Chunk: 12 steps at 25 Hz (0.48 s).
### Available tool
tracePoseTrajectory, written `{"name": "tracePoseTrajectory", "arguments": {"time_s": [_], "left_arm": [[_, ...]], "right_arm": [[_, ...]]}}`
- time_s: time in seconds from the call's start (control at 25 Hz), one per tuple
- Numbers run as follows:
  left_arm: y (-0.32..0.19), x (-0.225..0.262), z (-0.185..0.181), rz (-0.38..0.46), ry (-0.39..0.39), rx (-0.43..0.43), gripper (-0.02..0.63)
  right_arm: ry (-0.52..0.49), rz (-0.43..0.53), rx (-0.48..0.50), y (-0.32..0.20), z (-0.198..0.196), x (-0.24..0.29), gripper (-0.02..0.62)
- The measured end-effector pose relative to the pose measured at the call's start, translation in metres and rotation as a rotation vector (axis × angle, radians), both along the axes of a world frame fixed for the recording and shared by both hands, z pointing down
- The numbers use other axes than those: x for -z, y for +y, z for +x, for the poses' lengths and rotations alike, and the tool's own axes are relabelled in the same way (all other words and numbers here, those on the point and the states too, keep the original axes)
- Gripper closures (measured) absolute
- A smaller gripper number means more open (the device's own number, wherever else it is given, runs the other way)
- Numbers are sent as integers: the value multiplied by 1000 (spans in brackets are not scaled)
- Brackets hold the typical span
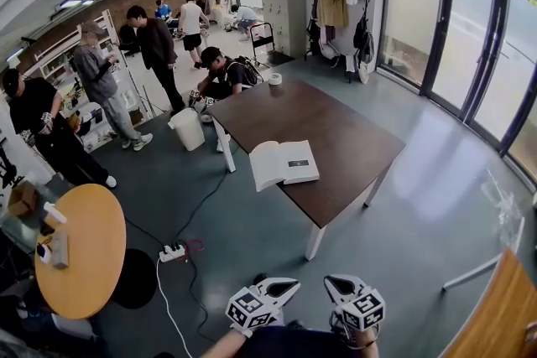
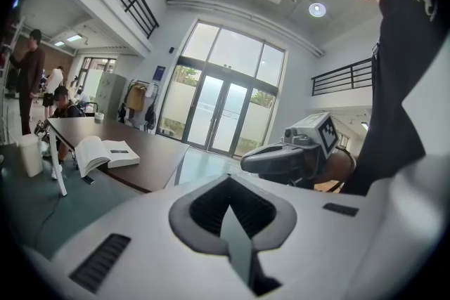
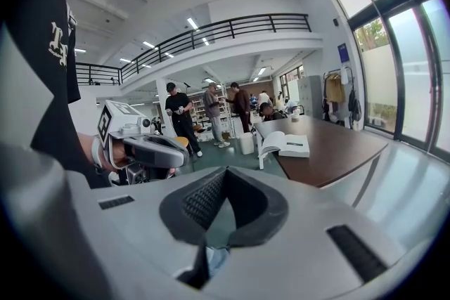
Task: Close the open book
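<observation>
Paper should make the thick white open book, near the left edge of the dark brown table, hefty yet floppy; I'd lift one cover's outer edge. My left gripper and right gripper are closed, empty, well away.

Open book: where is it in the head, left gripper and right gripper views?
Head view: open book at centre, by the left edge of the dark table.
Left gripper view: book left of centre, small.
Right gripper view: book right of centre, mid-height.
Shared landmark: the dark table under it.
</observation>
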<state>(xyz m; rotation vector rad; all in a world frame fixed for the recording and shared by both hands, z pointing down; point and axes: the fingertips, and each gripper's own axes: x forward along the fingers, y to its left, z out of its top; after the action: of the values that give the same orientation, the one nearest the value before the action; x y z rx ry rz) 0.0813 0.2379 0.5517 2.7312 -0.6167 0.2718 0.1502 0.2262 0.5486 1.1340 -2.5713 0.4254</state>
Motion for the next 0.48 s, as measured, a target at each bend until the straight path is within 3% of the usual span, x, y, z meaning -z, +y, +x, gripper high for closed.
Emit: {"name": "tracePoseTrajectory", "arguments": {"time_s": [0.48], "left_arm": [[-16, -5, -18, -18, 2, 41, 600]], "right_arm": [[5, -12, 34, -17, -15, -5, 607]]}}
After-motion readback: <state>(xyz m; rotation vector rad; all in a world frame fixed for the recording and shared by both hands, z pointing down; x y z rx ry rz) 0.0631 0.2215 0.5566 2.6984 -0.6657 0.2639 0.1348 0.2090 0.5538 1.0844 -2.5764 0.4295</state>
